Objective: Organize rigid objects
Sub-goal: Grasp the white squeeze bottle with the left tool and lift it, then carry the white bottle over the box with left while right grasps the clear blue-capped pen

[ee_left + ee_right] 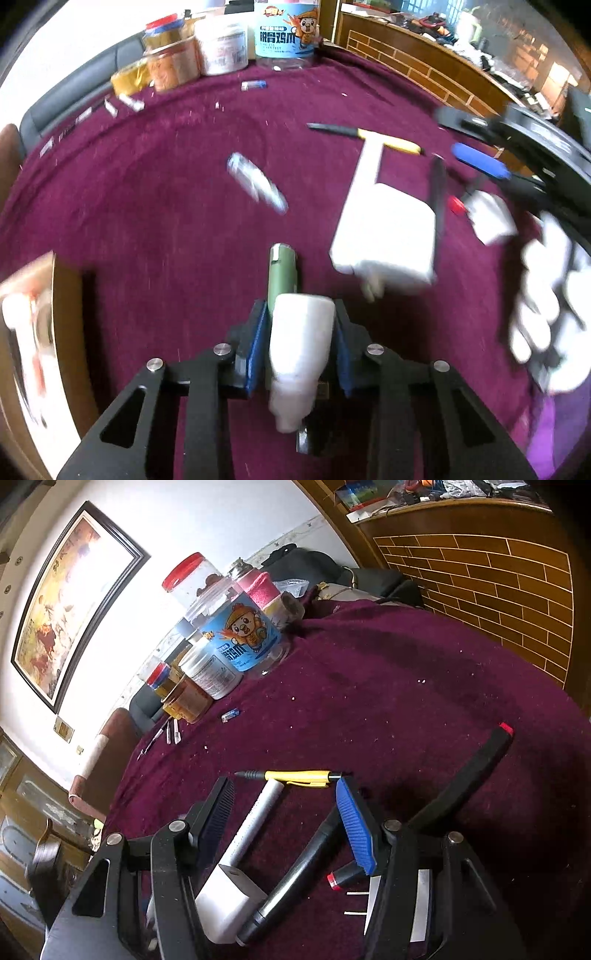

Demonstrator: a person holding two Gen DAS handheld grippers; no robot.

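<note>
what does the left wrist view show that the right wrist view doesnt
Only the left wrist view shows the left gripper shut on a white plug, with a green cylinder lying just ahead of it and a gloved hand at the right edge.

Only the right wrist view shows the open right gripper, the framed painting and the red-lidded jar.

Both show the maroon tablecloth, the yellow pen, the white charger block and the blue-labelled jar.
</note>
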